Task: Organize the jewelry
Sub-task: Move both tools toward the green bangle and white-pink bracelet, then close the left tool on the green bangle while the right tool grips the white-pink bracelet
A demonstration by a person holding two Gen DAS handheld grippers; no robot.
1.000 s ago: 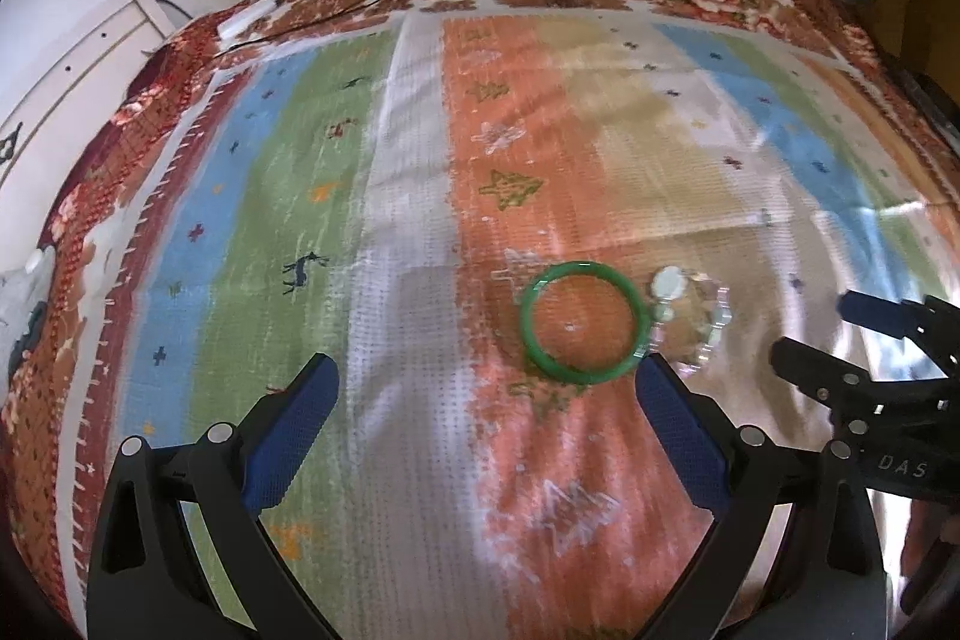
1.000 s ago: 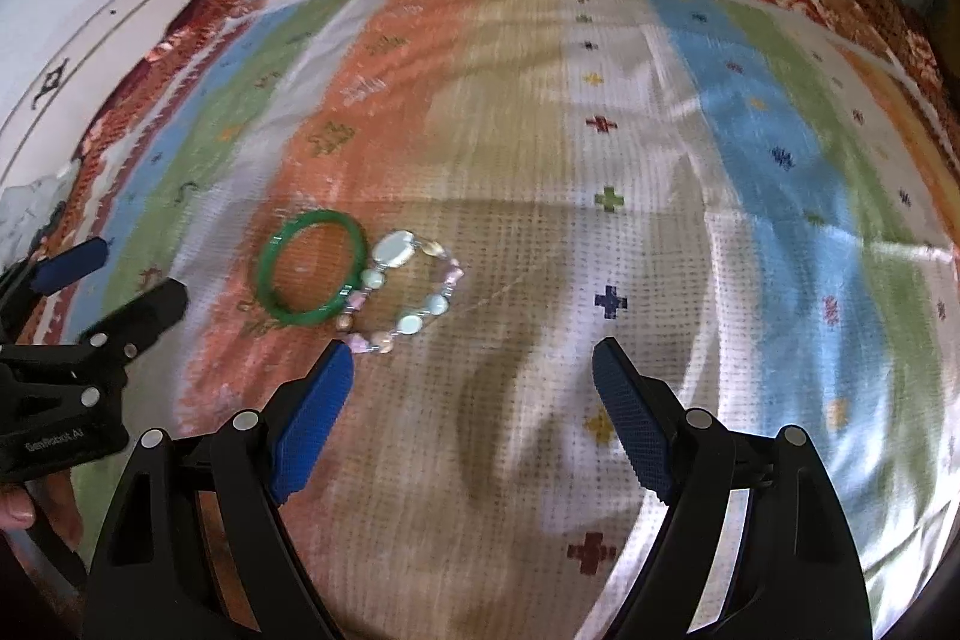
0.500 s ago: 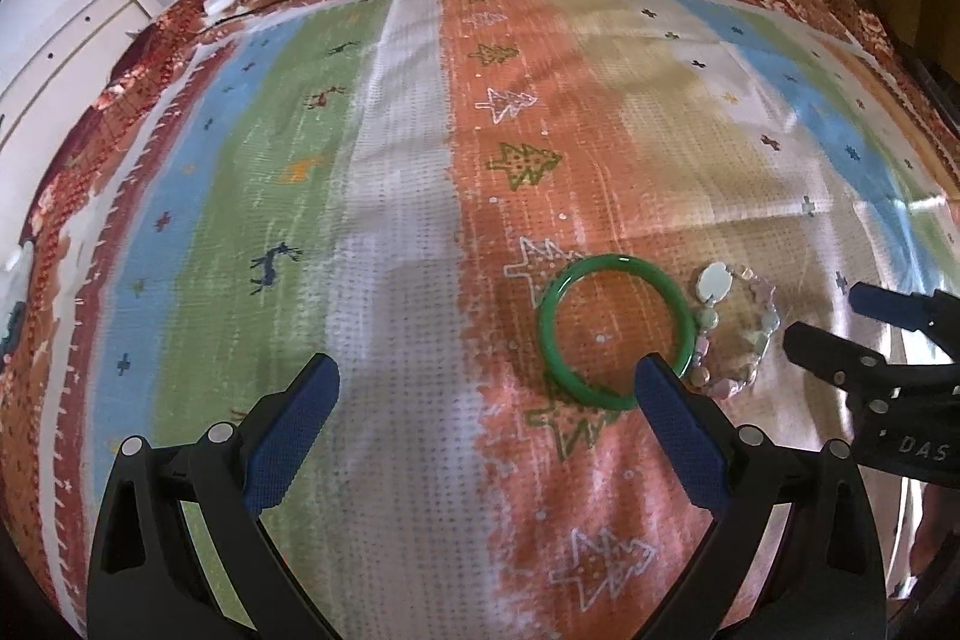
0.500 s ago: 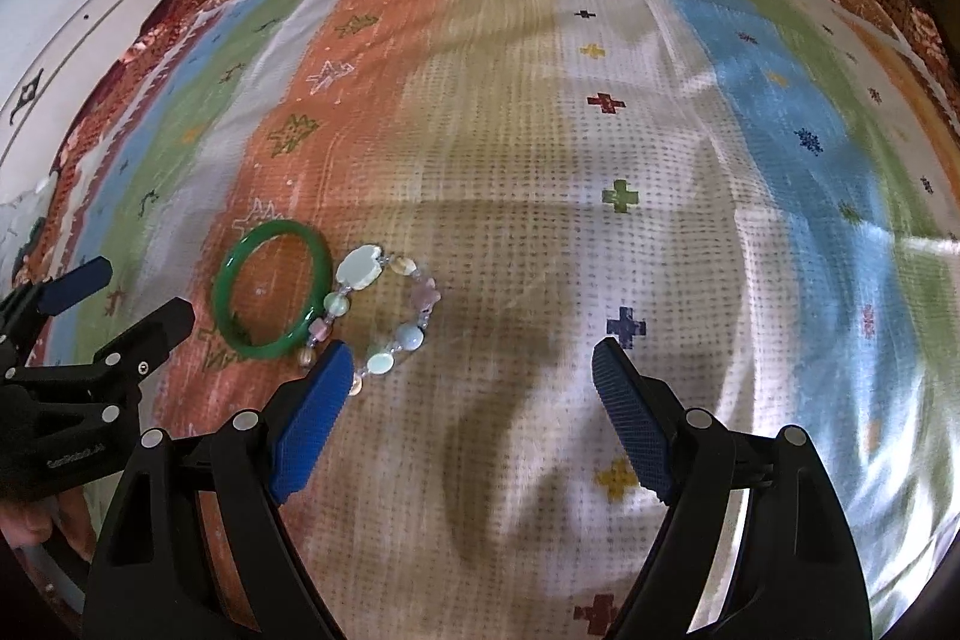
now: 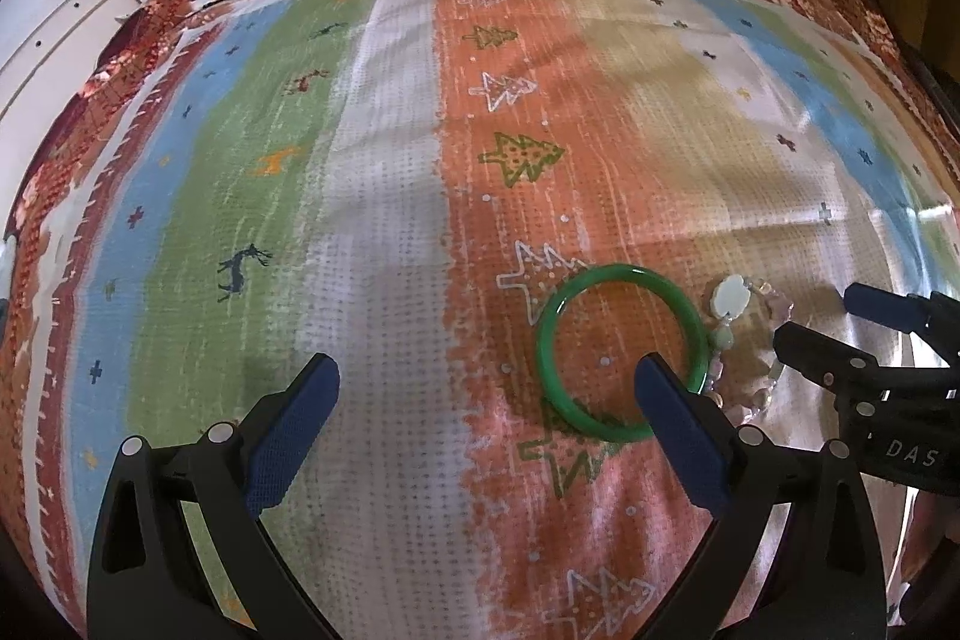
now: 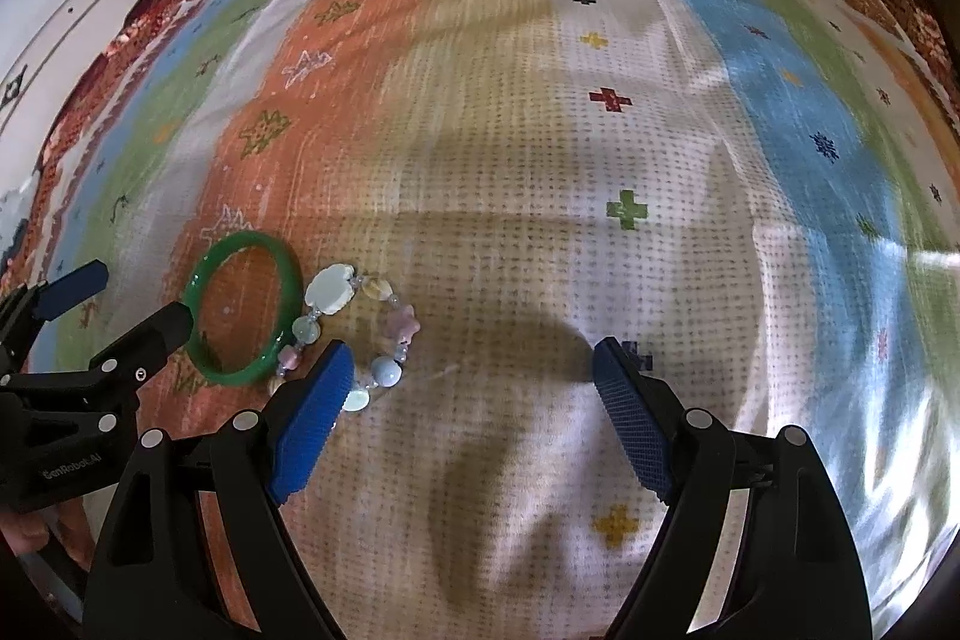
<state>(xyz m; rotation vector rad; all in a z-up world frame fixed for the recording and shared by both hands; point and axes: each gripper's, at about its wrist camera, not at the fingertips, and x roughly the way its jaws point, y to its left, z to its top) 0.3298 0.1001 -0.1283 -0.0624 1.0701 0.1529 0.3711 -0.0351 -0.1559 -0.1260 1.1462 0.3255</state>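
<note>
Right wrist view shows the green bangle (image 6: 246, 307) touching the beaded bracelet (image 6: 354, 334) on the striped cloth (image 6: 540, 160), just beyond the right gripper (image 6: 465, 385)'s left fingertip. Both the right gripper and the left gripper (image 5: 486, 400) stand open and empty, so nothing is sorted yet, I judge.

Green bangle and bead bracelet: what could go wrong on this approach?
1. The glossy green bangle touches the pastel bead bracelet; closing on one could drag the other.
2. Left gripper and right gripper, both open, crowd one spot and could collide.
3. The soft striped cloth may get pinched.
</note>
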